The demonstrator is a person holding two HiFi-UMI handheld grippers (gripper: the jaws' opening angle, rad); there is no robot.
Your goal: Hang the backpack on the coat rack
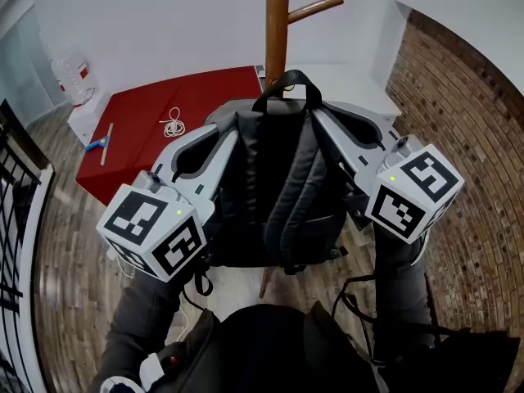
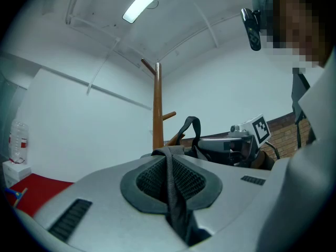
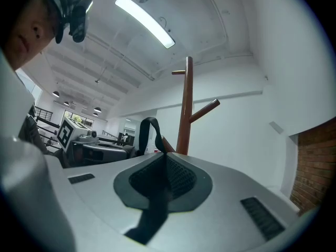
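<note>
Black and dark grey, the backpack (image 1: 274, 195) hangs in the air in front of the person, strap side toward them, carried between the two hand-held grippers. Its top carry handle (image 1: 286, 84) stands up as a loop right in front of the wooden pole of the coat rack (image 1: 277, 23). Whether the loop touches the pole cannot be told, and it sits on none of the pegs (image 1: 315, 8).

The left hand-held gripper (image 1: 232, 128) has its jaws pressed together on the webbing at the top of one shoulder strap (image 2: 173, 193), which runs down between the mesh pads in the left gripper view. The right hand-held gripper (image 1: 318, 111) pinches the other shoulder strap (image 3: 155, 203) the same way, its jaws closed on the band. Both point roughly level toward the rack, each with its marker cube (image 1: 154, 229) nearest the person, whose dark grey sleeves (image 1: 139, 318) reach up from below.

Left of the rack stands a red desk (image 1: 131, 113) carrying a coiled white cord (image 1: 173, 124) and a stick with a blue part (image 1: 100, 144). Wood flooring (image 1: 65, 244) lies beneath, a brick wall (image 1: 458, 105) rises on the right, and a black railing (image 1: 16, 219) runs along the far left.
</note>
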